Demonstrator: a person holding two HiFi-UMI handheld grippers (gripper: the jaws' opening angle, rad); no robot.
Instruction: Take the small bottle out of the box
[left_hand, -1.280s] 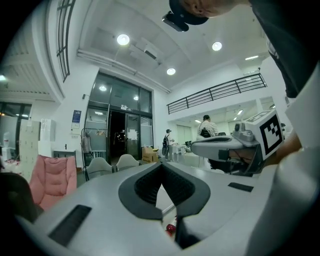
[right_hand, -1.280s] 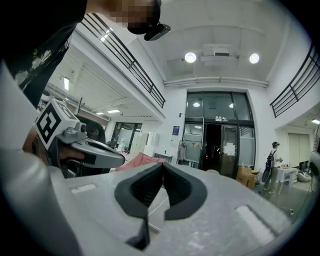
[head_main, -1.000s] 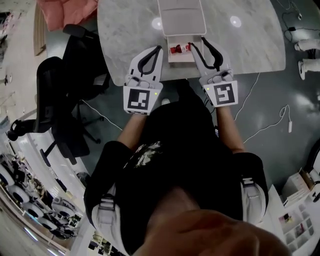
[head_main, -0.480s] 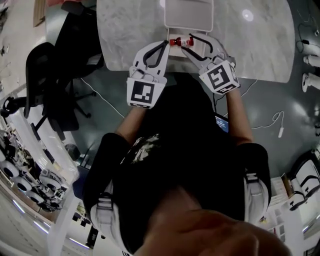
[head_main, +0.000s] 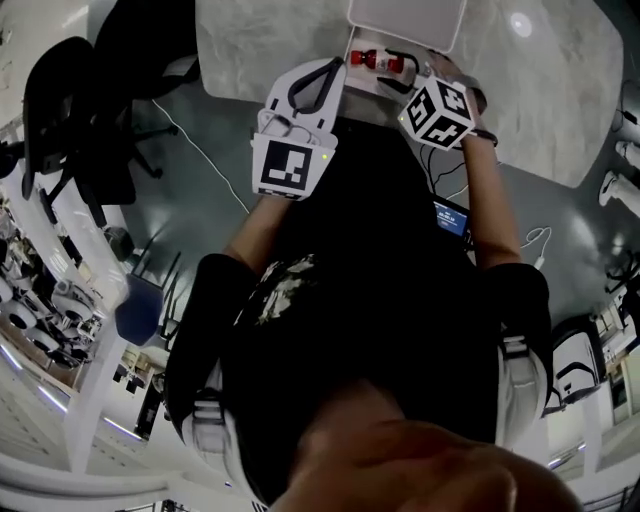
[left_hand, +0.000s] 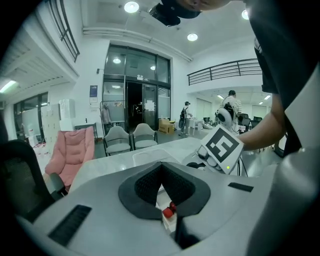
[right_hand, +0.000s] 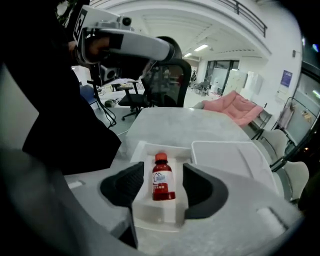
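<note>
Pale marble tabletop (head_main: 250, 50) at the edge of an open office hall, seen from above and along both tools. A shallow white rectangular box (right_hand: 145, 150) sits at the table's near edge, with its flat white lid (right_hand: 227, 155) laid just beside it. The small clear bottle of red liquid with a red cap and white label (right_hand: 162, 175) lies on its side in the box's recess.

The right gripper (right_hand: 162, 192) points steeply down at the box. Its jaws have just been opening and stand wide, framing the bottle on either side without touching it. The left gripper (left_hand: 161, 170) has its tips closed together and holds nothing. It sits close to the box's near-left edge, though contact cannot be confirmed.

Likely faults:
- The wide pads appear to line up over the box's side walls, so a descent could land on the rims instead of entering the recess.
- The smooth, round bottle could roll or slip under an off-centre squeeze.
- The light box, if left unsteadied, could rise or slide along with the bottle.
</note>
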